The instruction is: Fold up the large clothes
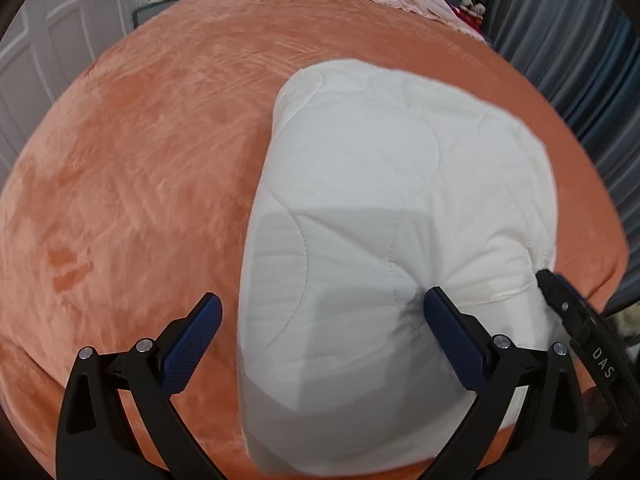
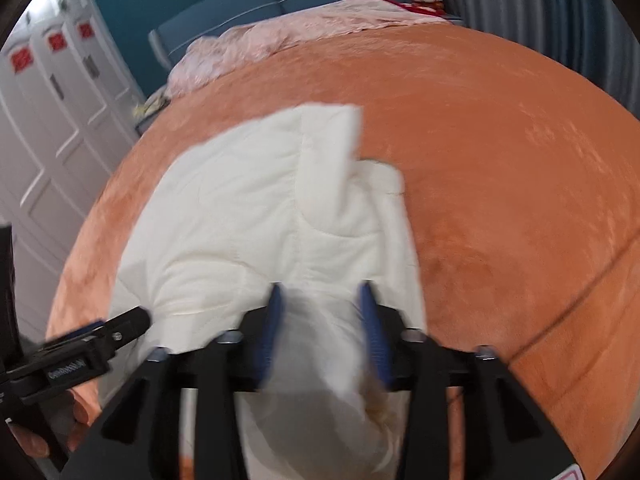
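A bed point(image 1: 140, 168) covered edge to edge in an orange plush blanket point(image 2: 500, 168) carries everything in this room. Directly on the plush lies a folded white quilted garment point(image 1: 380, 200), occupying the near side of the mattress, from centre toward 5 o'clock in the left wrist view and from centre toward 7 o'clock in the right wrist view. At the far end, around 12 o'clock, a crumpled pale pink floral quilt point(image 2: 280, 36) lies bunched across the width of the bed, well apart from the white garment.
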`<action>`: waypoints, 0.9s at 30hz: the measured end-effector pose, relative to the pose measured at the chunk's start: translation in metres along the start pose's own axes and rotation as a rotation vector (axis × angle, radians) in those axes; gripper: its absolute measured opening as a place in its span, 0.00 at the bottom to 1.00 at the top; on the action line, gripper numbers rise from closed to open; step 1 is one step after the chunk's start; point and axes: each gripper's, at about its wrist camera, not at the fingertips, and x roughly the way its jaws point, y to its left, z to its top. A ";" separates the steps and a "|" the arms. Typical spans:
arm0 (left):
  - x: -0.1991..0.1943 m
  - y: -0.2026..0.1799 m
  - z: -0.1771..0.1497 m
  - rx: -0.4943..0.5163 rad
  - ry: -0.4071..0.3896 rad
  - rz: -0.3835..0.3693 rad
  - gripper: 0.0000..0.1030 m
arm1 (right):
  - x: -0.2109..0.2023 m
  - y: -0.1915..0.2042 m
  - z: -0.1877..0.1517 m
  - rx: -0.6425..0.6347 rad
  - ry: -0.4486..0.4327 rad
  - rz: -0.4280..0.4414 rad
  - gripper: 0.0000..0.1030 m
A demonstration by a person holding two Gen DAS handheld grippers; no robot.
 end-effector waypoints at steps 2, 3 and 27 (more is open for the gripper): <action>-0.004 0.009 0.001 -0.044 0.006 -0.020 0.96 | -0.005 -0.010 0.000 0.040 -0.007 0.002 0.63; -0.005 0.013 0.002 -0.061 0.011 -0.028 0.96 | -0.005 -0.014 -0.001 0.053 0.002 0.012 0.66; 0.042 0.043 -0.009 -0.309 0.112 -0.414 0.96 | 0.047 -0.046 -0.013 0.260 0.114 0.272 0.77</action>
